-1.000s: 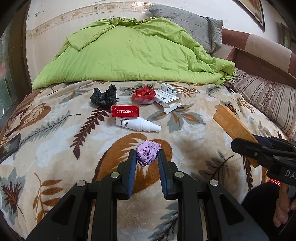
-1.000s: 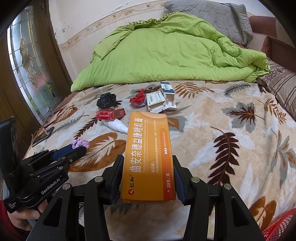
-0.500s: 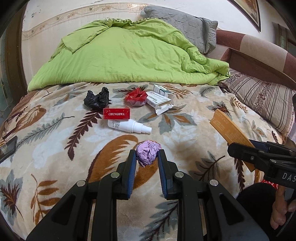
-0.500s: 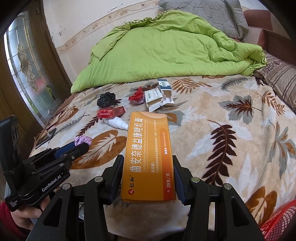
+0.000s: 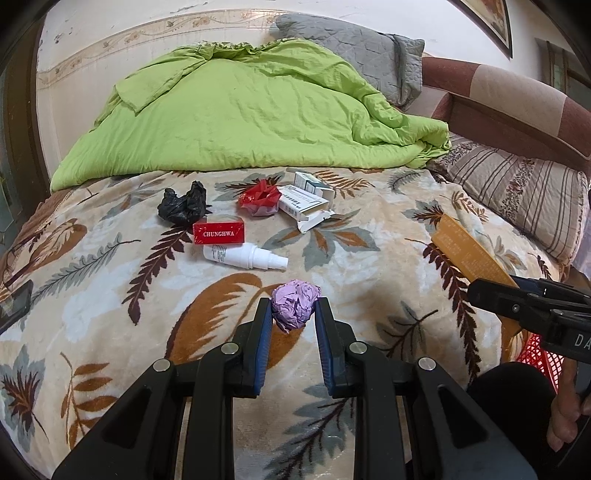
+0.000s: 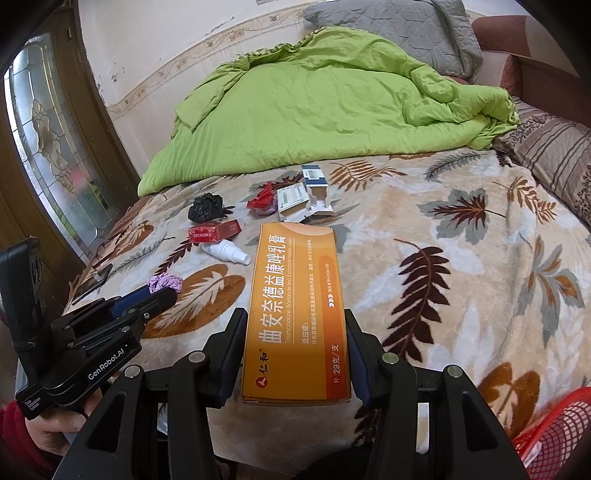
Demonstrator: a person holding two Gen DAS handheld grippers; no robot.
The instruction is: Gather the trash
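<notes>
The left claw [image 5: 291, 317] is clenched on a crumpled purple paper ball [image 5: 294, 309], held at its blue pads just above the bed's leaf-patterned blanket [image 5: 110, 295]. The right claw [image 6: 295, 350] grasps a long orange medicine box [image 6: 297, 314] by its two long sides, the box lying flat and pointing away from the camera.

Only the right wrist view shows the box's printed face, a stained-glass door panel [image 6: 55, 147] at the left, and the person's hand [image 6: 51, 428] with a red sleeve under the left claw's handle. The left wrist view shows that box only edge-on [image 5: 469, 254], and it alone shows a picture frame's corner [image 5: 491, 22] on the wall and a dark flat thing, perhaps a phone [image 5: 14, 306], at the bed's left edge. A red mesh basket [image 6: 554, 432] peeks in at the lower right of both views, below the bed's near edge.

More trash lies in a cluster farther up the blanket: a black crumpled bag [image 5: 183, 206], a red cigarette pack [image 5: 218, 232], a white spray bottle [image 5: 245, 256] just in front of it, a red wrapper [image 5: 258, 197] and opened white cartons [image 5: 306, 205]. Behind them are a heaped green quilt [image 5: 240, 118], a grey pillow [image 5: 354, 59] and a striped pillow [image 5: 517, 199] by the padded headboard.
</notes>
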